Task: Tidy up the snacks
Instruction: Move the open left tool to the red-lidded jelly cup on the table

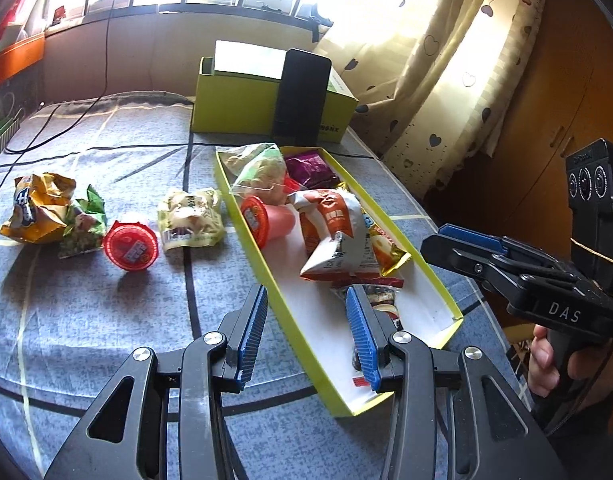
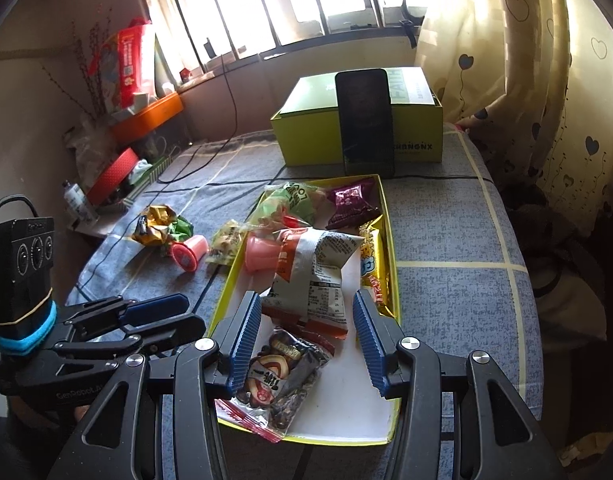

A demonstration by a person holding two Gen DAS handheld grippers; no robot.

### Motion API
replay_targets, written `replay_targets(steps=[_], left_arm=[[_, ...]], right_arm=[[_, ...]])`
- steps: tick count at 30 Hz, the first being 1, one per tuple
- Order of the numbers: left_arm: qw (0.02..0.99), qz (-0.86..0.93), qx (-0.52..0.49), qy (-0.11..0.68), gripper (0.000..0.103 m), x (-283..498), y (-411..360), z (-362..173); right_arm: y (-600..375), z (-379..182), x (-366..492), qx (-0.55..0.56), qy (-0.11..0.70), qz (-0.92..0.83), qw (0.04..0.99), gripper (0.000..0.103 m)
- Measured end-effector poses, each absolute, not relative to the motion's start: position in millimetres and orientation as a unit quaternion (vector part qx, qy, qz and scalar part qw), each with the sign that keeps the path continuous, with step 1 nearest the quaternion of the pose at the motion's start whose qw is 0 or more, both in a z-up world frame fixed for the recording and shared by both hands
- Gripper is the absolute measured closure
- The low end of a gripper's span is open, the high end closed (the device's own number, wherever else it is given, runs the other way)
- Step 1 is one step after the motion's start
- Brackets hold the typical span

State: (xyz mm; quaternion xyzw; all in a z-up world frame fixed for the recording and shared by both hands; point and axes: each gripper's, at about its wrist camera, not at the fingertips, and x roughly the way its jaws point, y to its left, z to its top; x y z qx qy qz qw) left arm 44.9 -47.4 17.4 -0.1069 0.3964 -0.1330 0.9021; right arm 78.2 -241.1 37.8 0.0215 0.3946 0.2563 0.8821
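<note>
The yellow-green tray point(image 1: 282, 300) lies on the grey checked bed point(image 1: 106, 320), its long axis running from the near edge toward the green box point(image 1: 234, 108) and the phone point(image 1: 302, 96) leaning on it. Its white floor is piled with snack packets, a pink jelly cup point(image 1: 266, 220) on its side. The left gripper point(image 1: 306, 328) and right gripper point(image 2: 306, 336) fingers are both released, empty, above the tray's near end.

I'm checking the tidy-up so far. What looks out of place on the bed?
Four snacks lie outside the yellow tray: a crumpled orange bag, a green packet, a red-lidded jelly cup tipped on its side, and a pale pouch. Nothing looks spilled.
</note>
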Motion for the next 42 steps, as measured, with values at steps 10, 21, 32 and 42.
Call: replay_targets(steps=[10, 21, 32, 42], left_arm=[[0.906, -0.101, -0.113, 0.396, 0.06, 39, -29, 14], [0.908, -0.08, -0.113, 0.396, 0.06, 35, -17, 12], [0.908, -0.051, -0.118, 0.398, 0.06, 35, 1, 6], [0.906, -0.041, -0.127, 0.403, 0.06, 35, 14, 1]], right_arm=[[-224, 35, 71, 0.009, 0.403, 0.271, 0.874, 0.057], [-205, 34, 66, -0.003, 0.406, 0.29, 0.867, 0.057], [-193, 31, 65, -0.007, 0.41, 0.302, 0.86, 0.056], [-179, 26, 65, -0.018, 0.42, 0.315, 0.851, 0.055]])
